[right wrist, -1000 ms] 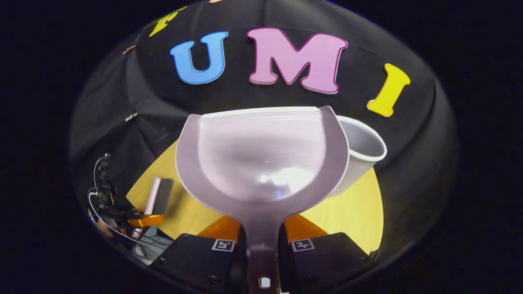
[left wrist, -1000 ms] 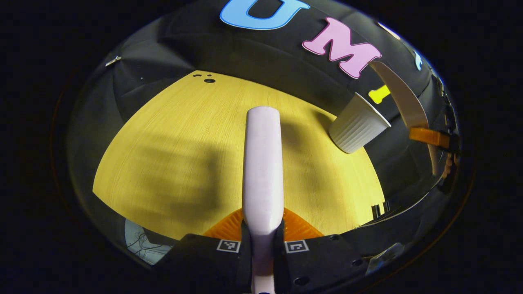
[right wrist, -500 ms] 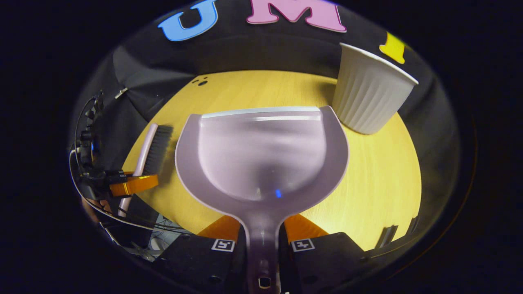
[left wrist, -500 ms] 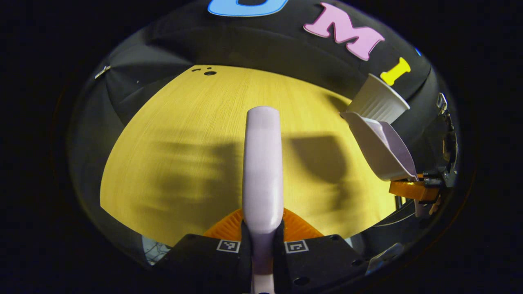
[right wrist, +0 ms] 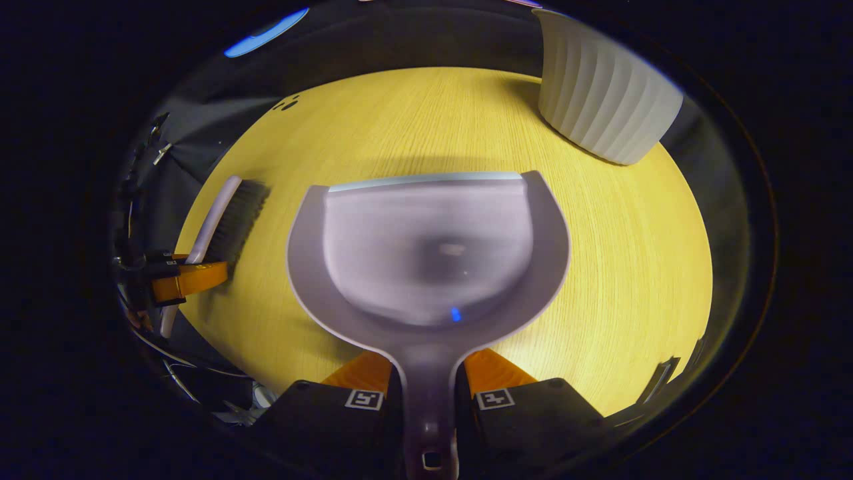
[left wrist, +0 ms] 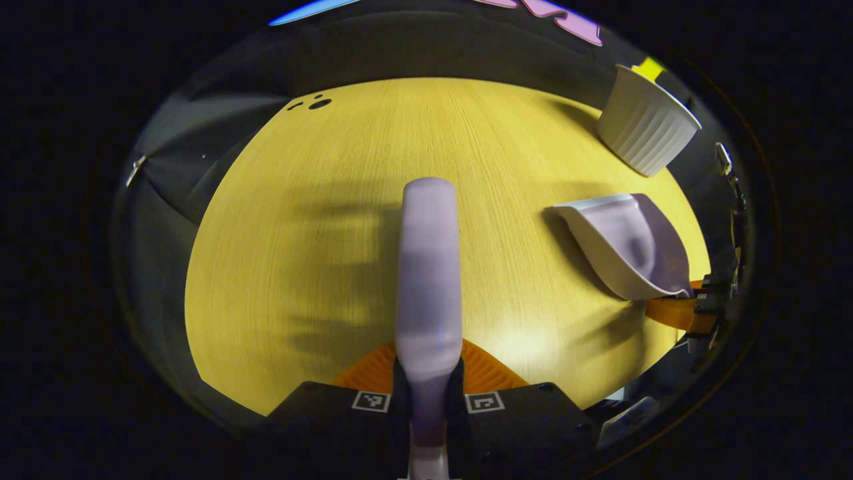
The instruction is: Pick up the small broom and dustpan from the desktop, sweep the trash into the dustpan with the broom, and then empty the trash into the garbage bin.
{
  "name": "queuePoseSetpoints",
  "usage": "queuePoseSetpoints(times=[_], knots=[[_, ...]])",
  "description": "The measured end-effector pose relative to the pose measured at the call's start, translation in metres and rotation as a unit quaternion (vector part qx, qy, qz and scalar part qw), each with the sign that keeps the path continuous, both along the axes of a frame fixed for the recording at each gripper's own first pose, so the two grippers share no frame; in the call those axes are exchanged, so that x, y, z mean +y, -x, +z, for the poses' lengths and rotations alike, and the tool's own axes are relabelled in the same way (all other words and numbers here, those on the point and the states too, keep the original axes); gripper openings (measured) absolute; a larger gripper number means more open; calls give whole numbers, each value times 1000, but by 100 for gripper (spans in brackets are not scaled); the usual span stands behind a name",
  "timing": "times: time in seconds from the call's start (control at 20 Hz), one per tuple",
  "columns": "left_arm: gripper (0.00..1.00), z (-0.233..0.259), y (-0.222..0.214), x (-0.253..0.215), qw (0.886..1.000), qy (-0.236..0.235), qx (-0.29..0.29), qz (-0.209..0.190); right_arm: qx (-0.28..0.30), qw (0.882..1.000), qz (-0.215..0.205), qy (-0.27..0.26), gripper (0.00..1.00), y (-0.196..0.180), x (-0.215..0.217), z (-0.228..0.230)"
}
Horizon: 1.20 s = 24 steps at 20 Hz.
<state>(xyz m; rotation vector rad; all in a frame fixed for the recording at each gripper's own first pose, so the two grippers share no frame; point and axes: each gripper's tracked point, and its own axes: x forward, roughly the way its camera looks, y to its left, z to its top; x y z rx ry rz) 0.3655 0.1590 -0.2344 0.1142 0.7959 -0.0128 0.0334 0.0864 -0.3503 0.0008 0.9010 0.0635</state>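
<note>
My left gripper [left wrist: 428,393] is shut on the handle of the small broom [left wrist: 428,267], whose pale lilac back runs straight ahead over the yellow desktop [left wrist: 300,233]. In the right gripper view the broom [right wrist: 226,217] lies low at the left with dark bristles facing the table, held in the left gripper [right wrist: 180,280]. My right gripper [right wrist: 428,393] is shut on the handle of the lilac dustpan [right wrist: 426,260], which hangs level just above the table. From the left gripper view, the dustpan [left wrist: 626,243] sits at the right. The white ribbed bin [right wrist: 603,100] stands beyond it at the far right.
The bin [left wrist: 646,127] is near the table's far right edge. Small dark holes [left wrist: 318,104] mark the far left corner. The round table's edge drops off to black cloth all around. Cables hang at the left [right wrist: 173,360] below the table edge.
Both grippers tipped down toward the table. The dustpan came away from the bin's mouth and sank to just over the desktop; the broom lowered beside it.
</note>
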Motion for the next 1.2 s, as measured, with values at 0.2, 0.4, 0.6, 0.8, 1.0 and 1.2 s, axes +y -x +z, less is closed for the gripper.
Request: queuePoseSetpoints(times=[0.2, 0.4, 0.6, 0.8, 1.0, 1.2], knots=[[28, -5, -6, -4, 1000, -7, 9, 13, 12, 1000, 5, 8, 37, 3, 5, -2], [34, -5, -4, -5, 1000, -21, 18, 15, 25, 1000, 18, -8, 32, 1, 15, 1], [83, 7, 3, -11, 999, 25, -7, 31, 14, 999, 30, -43, 77, 1, 32, 8], [96, 34, 21, -9, 997, 34, -52, 33, -40, 998, 32, -20, 99, 7, 30, 35], [96, 76, 54, -20, 991, 31, -129, 5, -94, 995, 11, -14, 99, 12, 27, 64], [96, 128, 90, -28, 972, 18, -235, -18, -178, 984, -11, -23, 99, 25, 30, 115]])
